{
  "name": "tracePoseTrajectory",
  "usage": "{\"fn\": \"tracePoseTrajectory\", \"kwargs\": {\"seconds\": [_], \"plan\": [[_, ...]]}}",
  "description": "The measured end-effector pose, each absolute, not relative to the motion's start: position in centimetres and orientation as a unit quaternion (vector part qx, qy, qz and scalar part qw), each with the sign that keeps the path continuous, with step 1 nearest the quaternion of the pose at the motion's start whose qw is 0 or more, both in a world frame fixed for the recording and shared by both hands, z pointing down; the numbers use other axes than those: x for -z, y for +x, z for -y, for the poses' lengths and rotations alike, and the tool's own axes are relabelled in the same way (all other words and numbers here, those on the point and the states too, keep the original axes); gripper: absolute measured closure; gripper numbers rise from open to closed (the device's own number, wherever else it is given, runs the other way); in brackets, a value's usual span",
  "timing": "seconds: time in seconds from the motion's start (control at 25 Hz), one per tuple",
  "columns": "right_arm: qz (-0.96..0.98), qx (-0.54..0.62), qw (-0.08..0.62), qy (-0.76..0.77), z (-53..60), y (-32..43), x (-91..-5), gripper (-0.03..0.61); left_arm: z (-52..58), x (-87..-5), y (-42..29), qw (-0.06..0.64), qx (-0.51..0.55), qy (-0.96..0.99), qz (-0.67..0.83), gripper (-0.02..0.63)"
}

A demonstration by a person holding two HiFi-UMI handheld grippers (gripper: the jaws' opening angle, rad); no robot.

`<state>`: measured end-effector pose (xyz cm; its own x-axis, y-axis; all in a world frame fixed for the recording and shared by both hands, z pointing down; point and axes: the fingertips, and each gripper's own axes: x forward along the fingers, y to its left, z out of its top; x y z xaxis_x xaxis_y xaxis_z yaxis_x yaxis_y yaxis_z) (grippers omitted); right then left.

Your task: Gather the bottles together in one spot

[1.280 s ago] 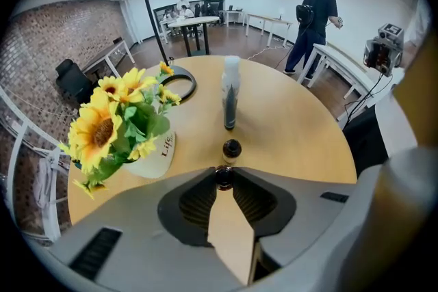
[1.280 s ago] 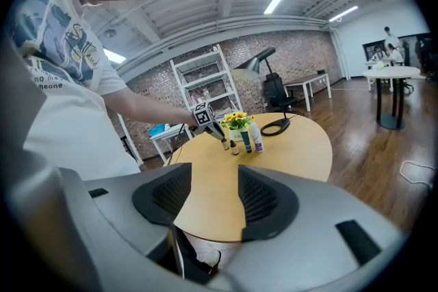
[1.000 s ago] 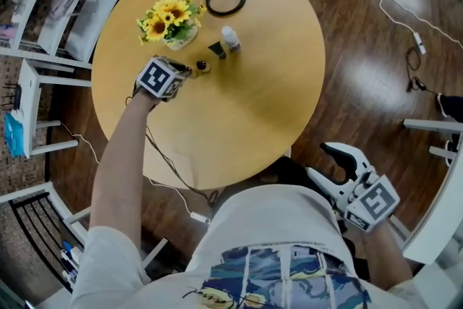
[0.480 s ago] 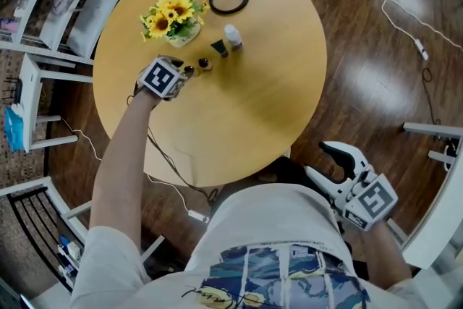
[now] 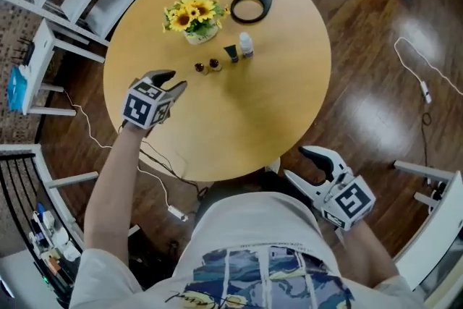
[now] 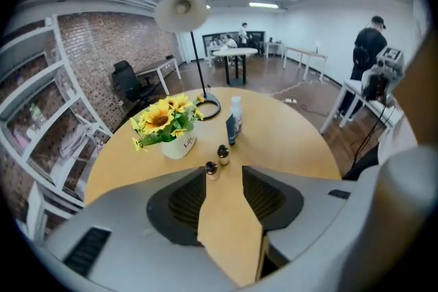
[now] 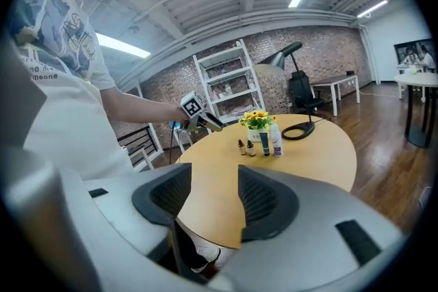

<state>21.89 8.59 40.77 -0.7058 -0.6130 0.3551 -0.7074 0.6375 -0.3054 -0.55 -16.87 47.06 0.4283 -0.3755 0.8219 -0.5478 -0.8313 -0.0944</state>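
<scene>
- Hovering above the table [image 5: 239, 134] at its near left side, the left gripper [image 5: 176, 79] points toward the bottles. Its jaws have just been opening and stand apart with nothing between them.
- Sunflowers [image 5: 194, 11] in a white pot stand at the far left of the table.
- Just near of the pot, the bottles form a short row running right and far: two brown dropper bottles [image 5: 200, 67], close but apart, then a dark tube [image 5: 231, 53], then a white bottle [image 5: 246, 45] just beside it.
- Lamp base [image 5: 251, 9], a black ring, lies far of the white bottle.
- Right gripper [image 5: 298, 163] hangs off the table past its near right edge, jaws apart, holding nothing.
</scene>
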Motion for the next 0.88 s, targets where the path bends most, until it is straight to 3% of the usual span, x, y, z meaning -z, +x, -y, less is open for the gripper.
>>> {"fn": "tracePoseTrajectory", "kwargs": {"seconds": [0.24,0.44,0.88], "plan": [[0.913,-0.196,0.119,0.338,-7.5,21.5,-40.7,0.345,5.6,-41.7,-1.2,0.194,-0.274,0.86,0.384,0.44],[0.918,-0.176,0.126,0.333,-8.5,19.5,-39.5,0.345,-4.0,-41.3,-0.8,0.272,-0.187,0.851,0.409,0.439],[0.906,-0.165,0.141,0.363,-12.5,15.3,-36.3,0.345,-10.5,-37.8,-3.9,0.258,-0.15,0.857,0.42,0.439]]}}
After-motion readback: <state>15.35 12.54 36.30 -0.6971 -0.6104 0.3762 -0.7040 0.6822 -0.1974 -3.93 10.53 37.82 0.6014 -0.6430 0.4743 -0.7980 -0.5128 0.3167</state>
